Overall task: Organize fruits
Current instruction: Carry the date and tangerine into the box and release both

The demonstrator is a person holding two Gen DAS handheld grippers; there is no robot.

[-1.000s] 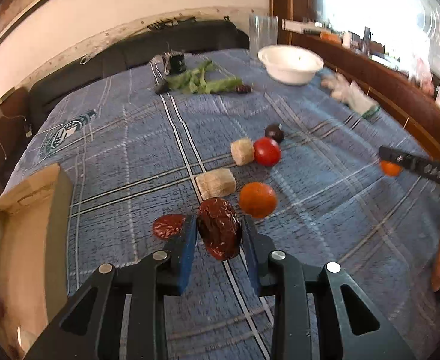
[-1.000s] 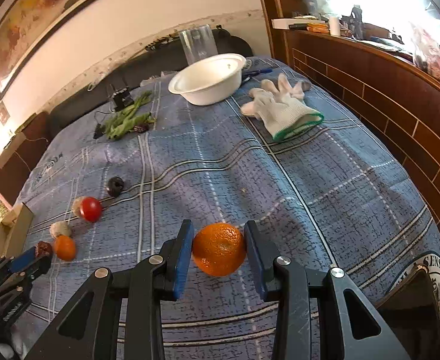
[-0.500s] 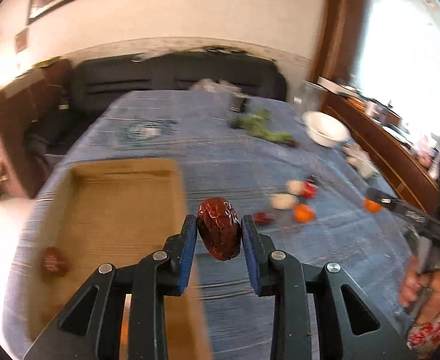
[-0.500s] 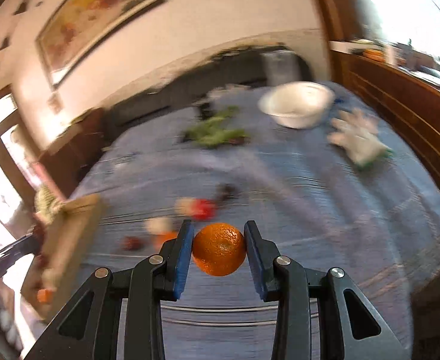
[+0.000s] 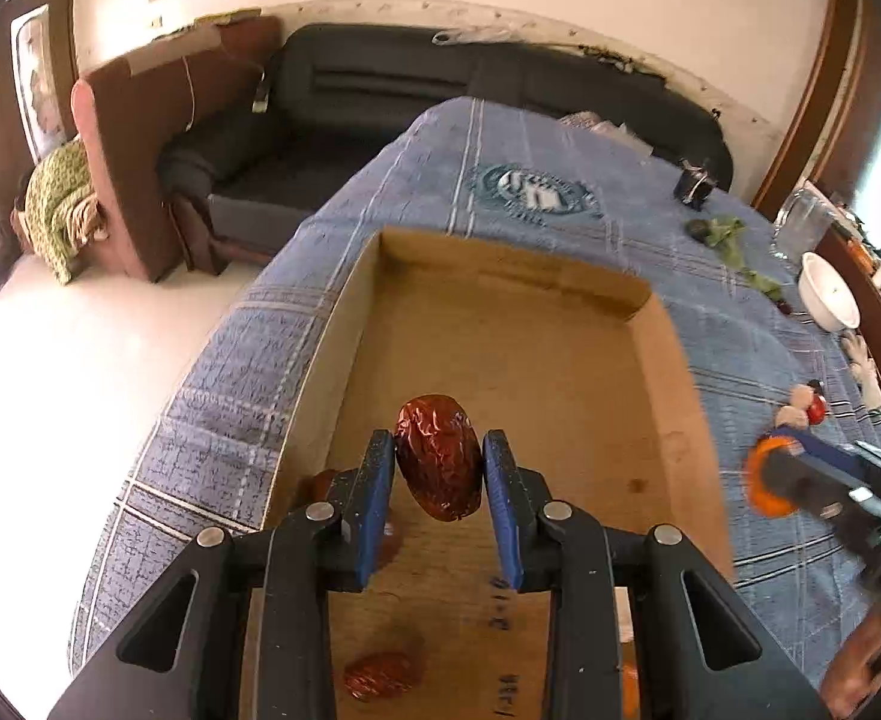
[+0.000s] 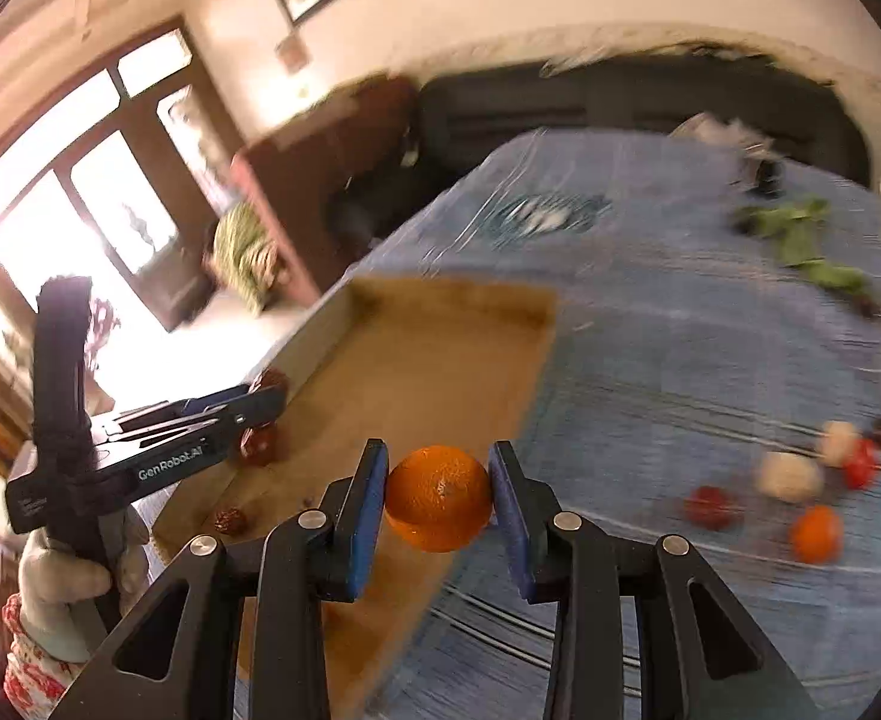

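Hovering over the cardboard tray (image 5: 662,348), the left gripper (image 5: 438,467) has its blue pads clamped on a wrinkled brown date (image 5: 438,457), which hangs above the tray floor with its long axis running from twelve to six o'clock. Two more dates lie inside the tray: one (image 5: 378,675) at about seven o'clock from the held fruit, near the bottom of the left wrist view, and another (image 5: 320,485) at nine o'clock, half hidden behind the left finger. The tray sits on a blue checked tablecloth (image 5: 518,144), close to the table's left edge.

Moving rightward, the right gripper (image 6: 438,495) is clamped on an orange (image 6: 438,497), held over the tray's right wall, where cardboard meets cloth. In the left wrist view that same gripper appears blurred at three o'clock.

Further right, loose on the cloth and well apart from the tray, lie a small red fruit (image 6: 710,506), a second orange (image 6: 817,534), two pale lumps (image 6: 790,476) I cannot identify through the blur, and a red tomato (image 6: 862,463). Green leaves (image 6: 800,240) lie at one o'clock, near the far end of the table.
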